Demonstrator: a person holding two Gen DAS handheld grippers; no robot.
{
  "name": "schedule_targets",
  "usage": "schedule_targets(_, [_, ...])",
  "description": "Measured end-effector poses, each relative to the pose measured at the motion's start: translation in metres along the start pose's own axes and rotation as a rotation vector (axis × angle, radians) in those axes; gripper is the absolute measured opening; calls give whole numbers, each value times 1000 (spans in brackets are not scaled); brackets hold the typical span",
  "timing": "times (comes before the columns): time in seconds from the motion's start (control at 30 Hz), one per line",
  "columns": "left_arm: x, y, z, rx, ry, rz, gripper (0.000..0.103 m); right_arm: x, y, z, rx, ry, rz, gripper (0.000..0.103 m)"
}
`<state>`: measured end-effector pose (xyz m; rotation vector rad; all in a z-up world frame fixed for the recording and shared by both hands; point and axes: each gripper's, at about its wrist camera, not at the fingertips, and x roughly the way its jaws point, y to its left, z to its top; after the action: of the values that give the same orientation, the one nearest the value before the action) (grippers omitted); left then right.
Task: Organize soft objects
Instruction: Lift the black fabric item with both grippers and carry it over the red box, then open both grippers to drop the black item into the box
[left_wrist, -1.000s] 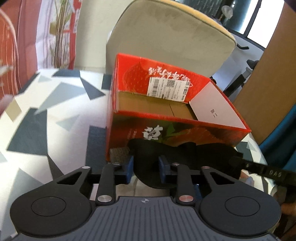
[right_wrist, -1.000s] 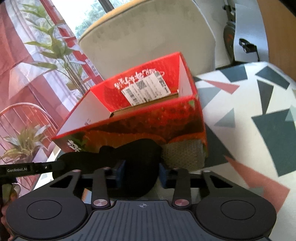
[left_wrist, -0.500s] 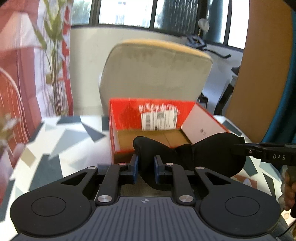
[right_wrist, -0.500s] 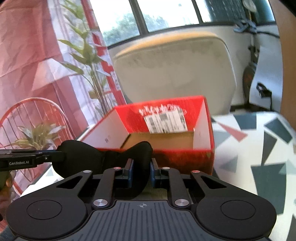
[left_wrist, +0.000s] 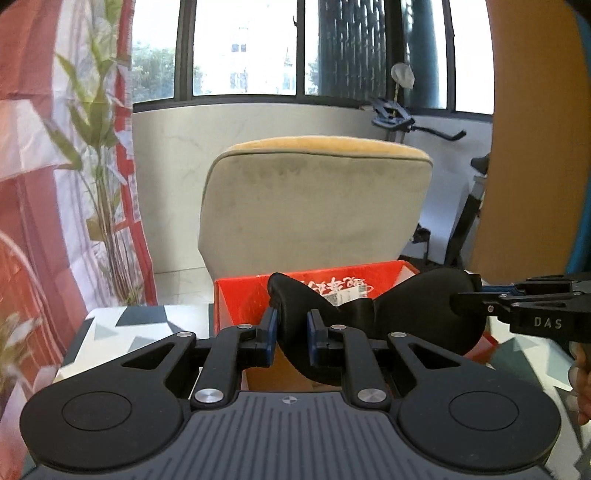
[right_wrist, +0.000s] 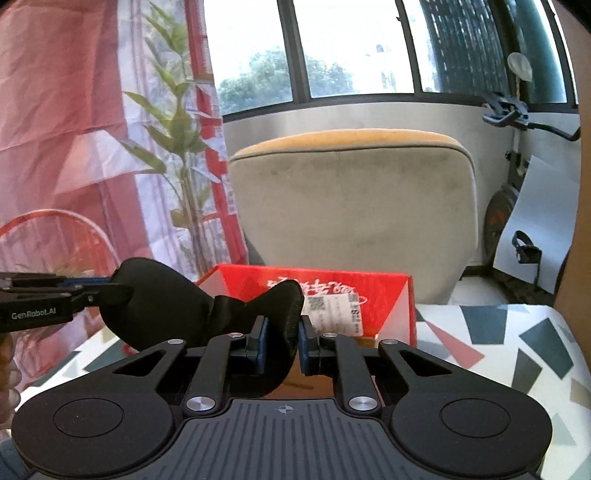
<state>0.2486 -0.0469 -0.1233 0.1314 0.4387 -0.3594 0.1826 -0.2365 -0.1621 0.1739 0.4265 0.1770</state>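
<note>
Stretching between two hand-held grippers, a black padded eye mask (left_wrist: 373, 317) hangs in the air above the near edge of an open red cardboard box (left_wrist: 243, 299) on a table (right_wrist: 517, 332) covered in a cloth of grey, teal and pink shards. The left gripper (left_wrist: 291, 332) pinches one lobe of the mask between its blue pads, jaws nearly shut on the fabric; the right gripper (right_wrist: 281, 341) clamps the other lobe the same way. From the left wrist view, the right gripper enters side-on at the right edge, its tips on the far lobe; the right wrist view mirrors this at its left edge.

Behind the box stands a beige upholstered chair (left_wrist: 314, 206) with a mustard top edge, backed by a low white wall and dark-framed windows (right_wrist: 332, 51). A leafy plant (right_wrist: 173, 122) and a sheer red-and-white curtain (left_wrist: 33, 147) fill the left side; an exercise bike (right_wrist: 517, 118) and a tan wooden panel (left_wrist: 528, 129) close off the right.

The mask and gripper bodies hide most of the box's interior, leaving only the red inner wall with white script and part of a barcode label (right_wrist: 336, 310). The person is cut off to slivers of hand at the frame edges. Whether anything lies inside the box cannot be made out.
</note>
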Motion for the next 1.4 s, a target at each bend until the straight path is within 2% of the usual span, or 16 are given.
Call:
schedule_targets(0.13, [38, -5, 7, 22, 68, 11, 18, 36, -4, 7, -42, 44, -57, 15])
schedule_targets(0.33, [90, -2, -3, -14, 242, 10, 18, 88, -17, -4, -5, 169, -69, 15])
schedule_targets(0.6, [113, 2, -16, 6, 360, -19, 18, 124, -25, -25, 80, 302, -58, 15])
schedule_targets(0.8, [120, -2, -24, 14, 413, -52, 18, 132, -21, -29, 92, 343, -68, 15])
schedule_targets(0.9, [118, -5, -26, 24, 416, -76, 19, 133, -22, -30, 95, 358, -89, 16])
schedule_targets(0.97, [116, -6, -25, 43, 405, -78, 21, 132, -23, -30, 93, 354, -103, 20])
schedule_targets(1.0, [113, -7, -24, 54, 399, -77, 26, 131, -24, -30, 97, 352, -113, 21])
schedule_targets(1.1, [103, -6, -21, 63, 370, -98, 52, 124, -26, -29, 101, 333, -134, 25])
schedule_targets(1.13, [99, -6, -20, 66, 356, -103, 56, 120, -28, -28, 105, 321, -140, 30])
schedule_targets(1.27, [76, -4, -15, 72, 289, -99, 57, 101, -32, -24, 133, 265, -144, 36])
schedule_targets(1.4, [47, 6, -14, 21, 212, -72, 57, 76, -33, -22, 170, 171, -131, 41])
